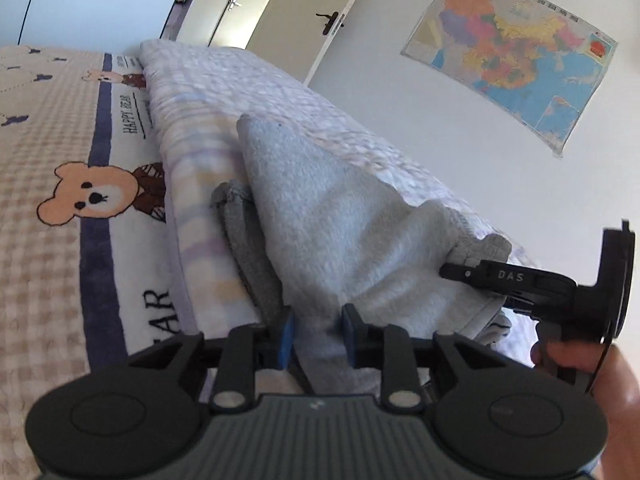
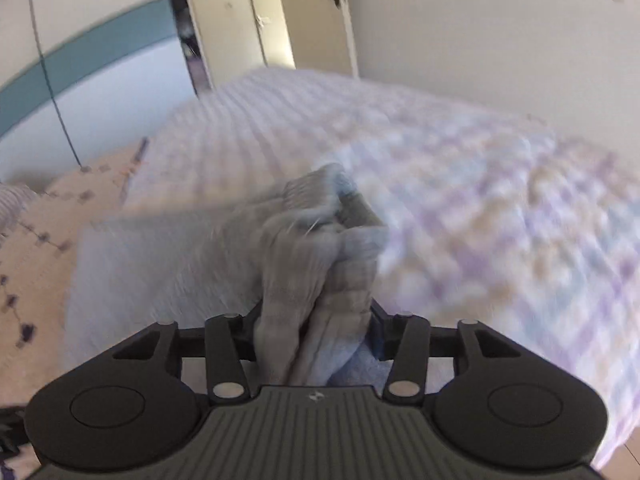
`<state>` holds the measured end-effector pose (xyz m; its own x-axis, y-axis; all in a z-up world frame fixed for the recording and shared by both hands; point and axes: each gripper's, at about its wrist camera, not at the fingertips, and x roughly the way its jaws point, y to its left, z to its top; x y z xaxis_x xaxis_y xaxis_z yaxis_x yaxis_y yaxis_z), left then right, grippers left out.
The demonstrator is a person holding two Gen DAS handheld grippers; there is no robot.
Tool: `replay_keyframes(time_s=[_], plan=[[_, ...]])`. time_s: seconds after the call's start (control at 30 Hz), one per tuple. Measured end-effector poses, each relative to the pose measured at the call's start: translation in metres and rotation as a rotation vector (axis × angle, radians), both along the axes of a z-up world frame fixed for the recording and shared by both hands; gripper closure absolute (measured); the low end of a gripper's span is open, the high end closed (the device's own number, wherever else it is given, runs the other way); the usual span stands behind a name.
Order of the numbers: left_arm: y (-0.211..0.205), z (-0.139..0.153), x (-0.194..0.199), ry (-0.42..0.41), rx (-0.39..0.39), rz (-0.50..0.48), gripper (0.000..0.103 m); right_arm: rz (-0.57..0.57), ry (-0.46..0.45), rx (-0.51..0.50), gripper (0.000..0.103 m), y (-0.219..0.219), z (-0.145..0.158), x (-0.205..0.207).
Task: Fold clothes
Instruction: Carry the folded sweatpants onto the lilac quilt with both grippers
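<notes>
Both grippers, left (image 1: 318, 336) and right (image 2: 316, 332), fingers clamped on grey garment (image 1: 340, 220), lifting it above bed (image 1: 280, 92) to fold.

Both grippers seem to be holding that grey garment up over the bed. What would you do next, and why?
Probably lower it flat onto the checked quilt: the grey garment hangs bunched between the left gripper and right gripper, too crumpled to fold.
</notes>
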<state>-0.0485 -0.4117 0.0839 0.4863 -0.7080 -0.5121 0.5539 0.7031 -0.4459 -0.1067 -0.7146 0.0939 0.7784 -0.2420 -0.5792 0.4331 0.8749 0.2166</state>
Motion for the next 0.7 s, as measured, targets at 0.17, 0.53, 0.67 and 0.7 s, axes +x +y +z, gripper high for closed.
replay_keyframes(time_s=[0.17, 0.53, 0.67, 0.7], plan=[[0.039, 0.012, 0.015, 0.012, -0.019, 0.053, 0.060, -0.094, -0.133, 0.064, 0.043, -0.002, -0.002, -0.019], [0.104, 0.064, -0.011, -0.254, 0.400, 0.197, 0.044, -0.018, -0.195, -0.187, 0.026, 0.084, 0.060, -0.046], [0.146, 0.101, -0.032, -0.398, 0.505, 0.258, 0.044, 0.070, -0.196, -0.190, 0.026, 0.128, 0.065, -0.058], [0.160, 0.111, -0.037, -0.430, 0.523, 0.276, 0.044, 0.091, -0.203, -0.183, 0.026, 0.138, 0.066, -0.063]])
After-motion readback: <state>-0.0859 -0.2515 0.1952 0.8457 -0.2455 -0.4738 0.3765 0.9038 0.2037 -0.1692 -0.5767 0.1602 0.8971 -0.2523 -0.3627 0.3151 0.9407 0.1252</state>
